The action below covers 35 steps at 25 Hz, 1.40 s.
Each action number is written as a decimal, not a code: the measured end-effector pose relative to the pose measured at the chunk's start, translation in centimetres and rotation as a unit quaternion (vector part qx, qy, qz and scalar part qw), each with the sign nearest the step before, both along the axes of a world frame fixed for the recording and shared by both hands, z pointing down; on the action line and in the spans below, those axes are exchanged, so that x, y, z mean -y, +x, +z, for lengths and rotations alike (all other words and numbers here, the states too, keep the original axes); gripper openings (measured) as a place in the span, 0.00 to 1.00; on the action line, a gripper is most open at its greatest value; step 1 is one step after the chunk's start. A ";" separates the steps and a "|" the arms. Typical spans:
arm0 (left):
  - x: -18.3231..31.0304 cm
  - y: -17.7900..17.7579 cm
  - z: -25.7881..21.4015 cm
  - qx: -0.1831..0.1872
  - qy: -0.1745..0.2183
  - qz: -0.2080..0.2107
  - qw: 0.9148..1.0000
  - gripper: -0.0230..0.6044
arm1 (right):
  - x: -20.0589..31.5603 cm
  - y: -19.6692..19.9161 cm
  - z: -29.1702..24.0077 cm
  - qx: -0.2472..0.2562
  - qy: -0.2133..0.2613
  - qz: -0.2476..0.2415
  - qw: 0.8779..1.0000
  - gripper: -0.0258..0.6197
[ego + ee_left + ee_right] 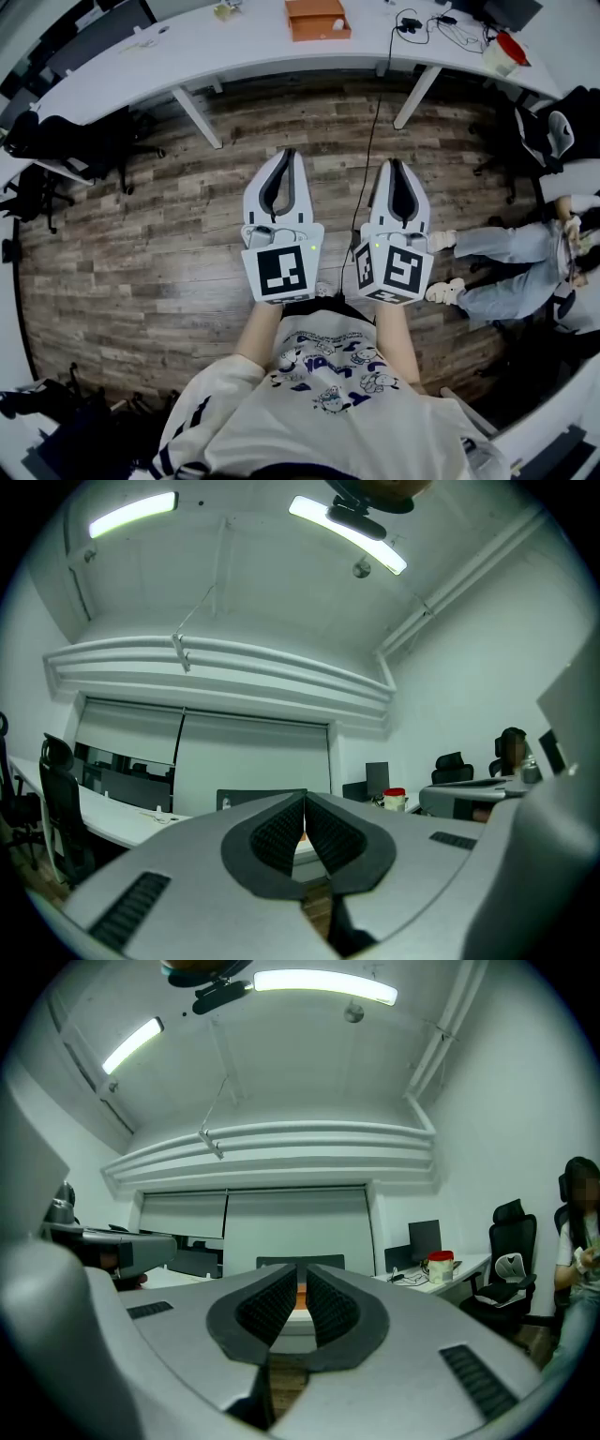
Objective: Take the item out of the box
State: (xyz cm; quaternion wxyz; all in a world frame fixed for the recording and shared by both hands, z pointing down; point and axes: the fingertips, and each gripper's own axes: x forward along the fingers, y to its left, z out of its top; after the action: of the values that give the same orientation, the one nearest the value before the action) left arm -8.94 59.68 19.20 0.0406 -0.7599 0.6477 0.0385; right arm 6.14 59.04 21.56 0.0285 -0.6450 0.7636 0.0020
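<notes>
An orange box (317, 19) sits on the long white desk (187, 47) at the far side of the room, well beyond both grippers. My left gripper (284, 156) and right gripper (397, 165) are held side by side over the wood floor, pointing at the desk. Both are shut with nothing in them. In the left gripper view the jaws (305, 797) meet at the tips. In the right gripper view the jaws (302, 1267) stand nearly together, and a sliver of the orange box (301, 1297) shows behind them. What is inside the box is hidden.
White desk legs (198, 116) slant down to the floor ahead. A seated person (525, 255) and a black chair (539, 131) are at the right; another chair (80, 141) stands at the left. Cables (422, 23) and a red-lidded jar (511, 47) lie on the desk.
</notes>
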 end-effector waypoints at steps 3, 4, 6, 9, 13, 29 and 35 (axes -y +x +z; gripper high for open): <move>0.3 0.8 0.4 -0.002 -0.005 -0.003 1.000 0.07 | 0.5 1.1 0.4 0.003 -0.006 -0.003 1.000 0.11; 0.4 1.0 0.5 -0.004 -0.006 -0.005 1.000 0.07 | 0.6 1.4 0.6 0.005 -0.009 -0.004 1.000 0.11; 0.6 1.4 0.8 -0.006 -0.011 -0.008 1.000 0.07 | 0.9 1.9 1.0 0.010 -0.014 -0.008 1.000 0.12; 1.0 1.8 1.2 -0.002 -0.019 -0.008 1.000 0.07 | 1.4 2.4 1.4 0.015 -0.021 -0.009 1.000 0.12; 1.9 2.0 1.4 0.000 -0.023 -0.011 1.000 0.07 | 2.2 2.7 1.9 0.027 -0.028 -0.015 0.999 0.12; 12.8 1.9 1.8 0.005 -0.017 0.013 1.000 0.07 | 13.0 1.4 3.0 0.020 -0.039 -0.006 0.999 0.12; 18.7 1.0 1.1 0.007 -0.016 0.028 0.999 0.07 | 18.5 0.0 2.0 0.016 -0.034 0.000 0.999 0.11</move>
State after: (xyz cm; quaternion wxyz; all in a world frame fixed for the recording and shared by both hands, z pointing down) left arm -7.92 40.97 20.28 0.0319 -0.7788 0.6260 0.0243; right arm 6.14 40.54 23.55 0.0190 -0.6454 0.7628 -0.0344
